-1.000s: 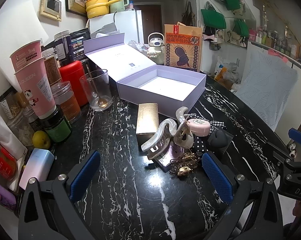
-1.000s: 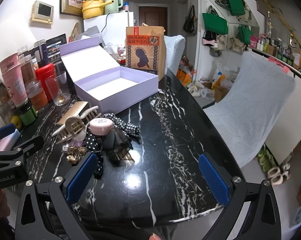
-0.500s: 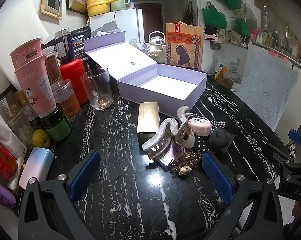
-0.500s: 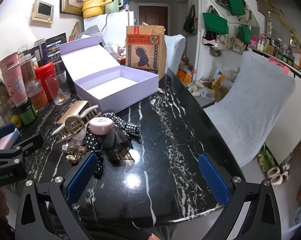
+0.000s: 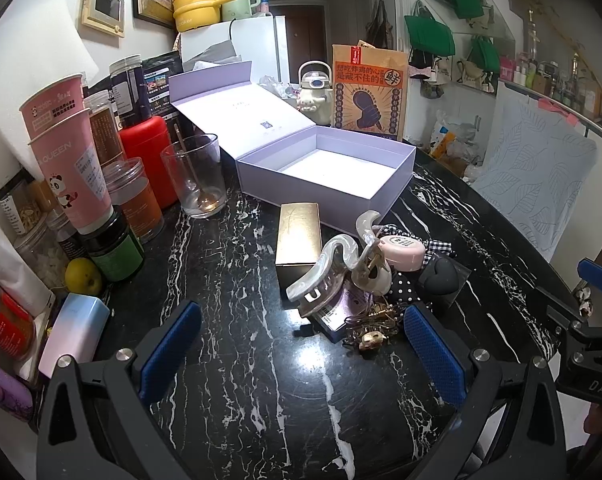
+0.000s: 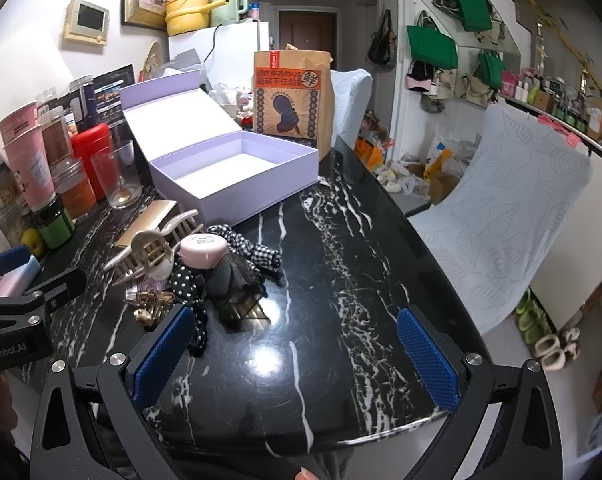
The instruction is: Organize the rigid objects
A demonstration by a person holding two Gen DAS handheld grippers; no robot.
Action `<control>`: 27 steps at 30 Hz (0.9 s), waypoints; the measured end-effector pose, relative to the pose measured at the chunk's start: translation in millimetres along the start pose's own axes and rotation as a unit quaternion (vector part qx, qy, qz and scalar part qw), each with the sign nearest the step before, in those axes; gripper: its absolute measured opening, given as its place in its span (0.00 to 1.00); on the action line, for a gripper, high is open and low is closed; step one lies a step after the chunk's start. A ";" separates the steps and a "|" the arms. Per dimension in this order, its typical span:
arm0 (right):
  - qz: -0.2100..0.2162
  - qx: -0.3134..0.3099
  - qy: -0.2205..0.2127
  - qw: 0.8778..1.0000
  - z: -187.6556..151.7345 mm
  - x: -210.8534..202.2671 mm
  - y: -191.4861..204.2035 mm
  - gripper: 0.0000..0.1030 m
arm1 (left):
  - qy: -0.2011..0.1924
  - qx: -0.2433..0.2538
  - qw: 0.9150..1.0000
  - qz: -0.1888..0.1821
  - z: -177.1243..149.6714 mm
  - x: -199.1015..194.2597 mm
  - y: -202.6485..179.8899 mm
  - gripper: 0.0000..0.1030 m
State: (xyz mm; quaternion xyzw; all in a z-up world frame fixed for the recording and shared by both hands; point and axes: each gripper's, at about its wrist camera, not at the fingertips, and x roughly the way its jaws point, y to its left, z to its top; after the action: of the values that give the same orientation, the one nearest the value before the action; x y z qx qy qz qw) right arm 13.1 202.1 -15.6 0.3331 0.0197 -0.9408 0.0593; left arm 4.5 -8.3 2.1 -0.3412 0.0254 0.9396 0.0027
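Lavender box (image 5: pixel 333 176), one, empty; both claws, left (image 5: pixel 299 344) and right (image 6: pixel 295 354), spread.

**Even indoor light, glare on polished stone**

Both views are bright and sharp at centre. Overhead light leaves white glare spots on the glossy black tabletop (image 5: pixel 237 364) (image 6: pixel 341 240). Fisheye distortion bends walls and shelves; corners fall to black vignette.
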 end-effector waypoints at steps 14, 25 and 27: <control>0.001 -0.003 -0.001 1.000 0.0 0.6 2.4 1.00 | 0.001 -0.001 1.000 0.000 -0.9 1.6 0.5 1.00; 0.023 -0.015 0.001 1.000 -7.2 11.6 7.9 1.00 | 0.018 -0.011 1.000 -0.006 -10.3 13.9 4.7 1.00; 0.033 -0.016 0.002 0.999 -9.5 14.9 9.4 1.00 | 0.023 -0.013 1.000 -0.011 -12.5 18.4 5.2 1.00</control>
State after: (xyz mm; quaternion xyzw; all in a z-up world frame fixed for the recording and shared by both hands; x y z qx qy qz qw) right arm 8.6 192.1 -32.3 0.3342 0.0240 -0.9374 0.0953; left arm -1.7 -14.4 -19.1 -0.3631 0.0095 0.9317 0.0083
